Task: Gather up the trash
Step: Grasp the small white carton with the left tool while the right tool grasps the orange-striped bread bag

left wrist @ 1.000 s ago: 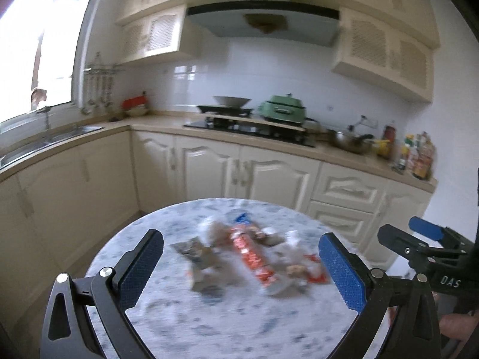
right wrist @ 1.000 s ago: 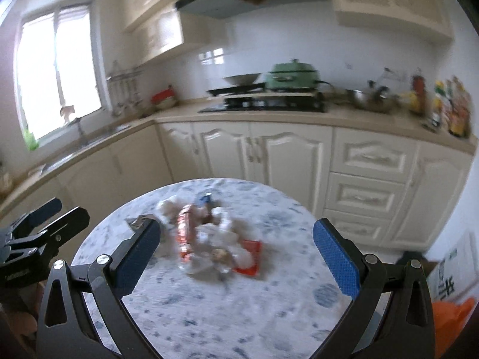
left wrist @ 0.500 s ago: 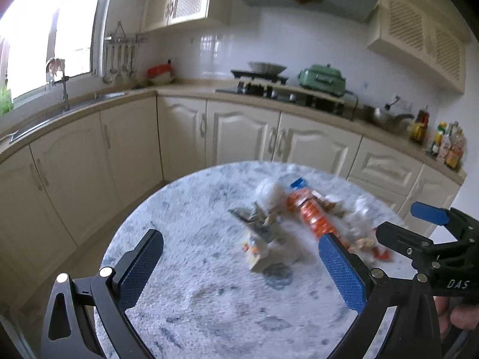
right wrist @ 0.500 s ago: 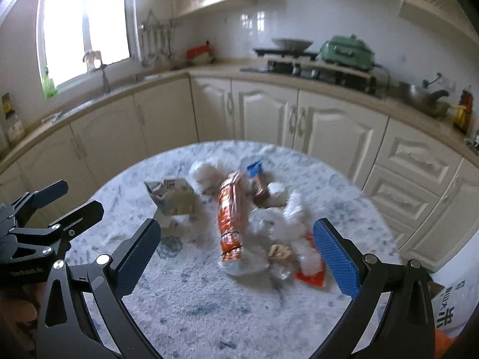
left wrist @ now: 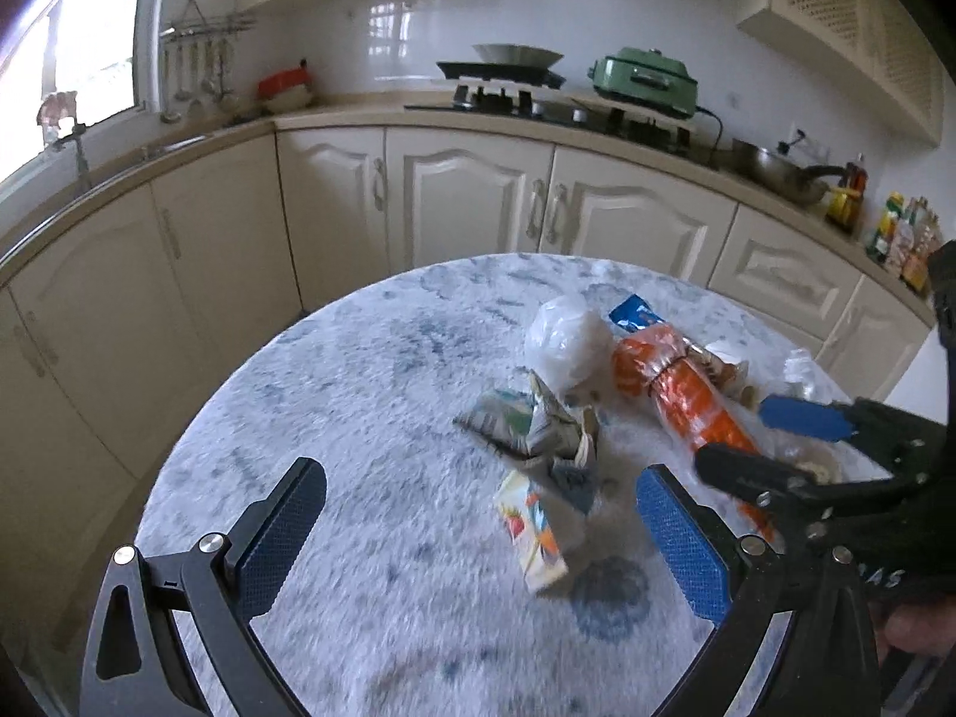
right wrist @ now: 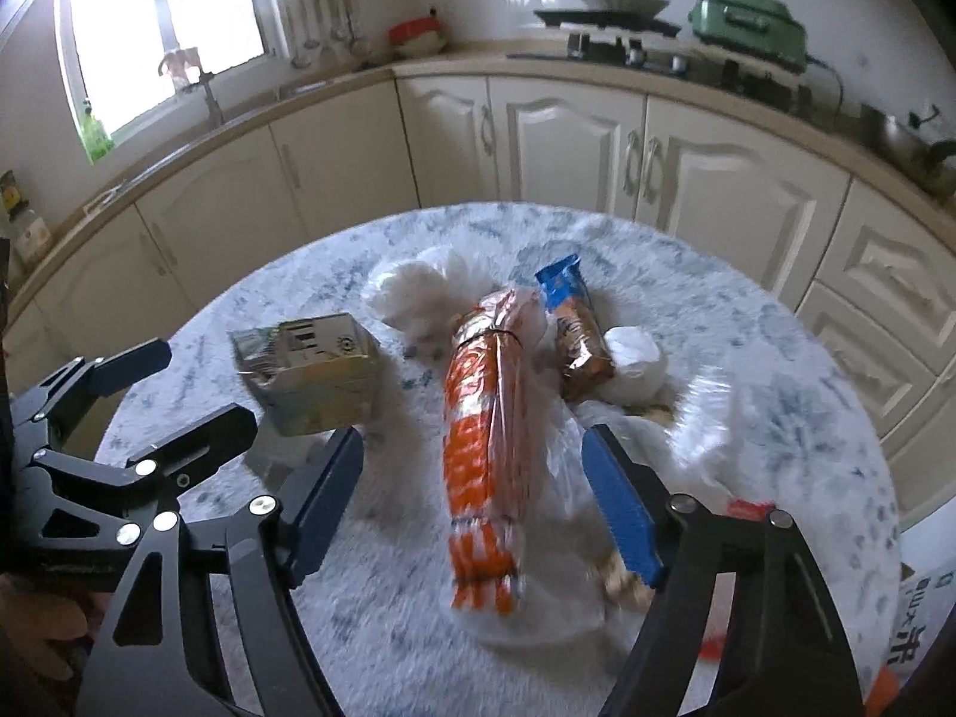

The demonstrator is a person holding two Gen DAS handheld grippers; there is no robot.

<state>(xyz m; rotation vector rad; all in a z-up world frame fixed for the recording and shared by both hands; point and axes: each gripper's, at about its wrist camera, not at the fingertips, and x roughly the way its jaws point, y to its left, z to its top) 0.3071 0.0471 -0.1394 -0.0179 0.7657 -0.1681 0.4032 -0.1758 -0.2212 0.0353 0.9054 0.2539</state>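
Note:
A heap of trash lies on the round marble table (left wrist: 370,394). In the right wrist view a long orange wrapper (right wrist: 484,460) lies between the pads of my open right gripper (right wrist: 472,508), low over the table. A crushed carton (right wrist: 310,367), a blue and brown snack wrapper (right wrist: 573,328), a white cup (right wrist: 633,358) and clear plastic bags (right wrist: 418,293) lie around it. My left gripper (left wrist: 478,538) is open above the table, with the crushed carton (left wrist: 538,436) and a small colourful carton (left wrist: 532,532) just ahead between its pads. The orange wrapper (left wrist: 681,394) shows at its right.
Cream kitchen cabinets (left wrist: 466,197) and a counter curve behind the table, with a stove (left wrist: 514,95) and green cooker (left wrist: 645,77). The sink (left wrist: 173,146) is at the left under a window. A printed bag (right wrist: 920,627) lies beyond the table's right edge.
Both grippers have moved down and closer to the trash heap. The right gripper now straddles the orange wrapper. The left gripper has come up to the crushed carton.

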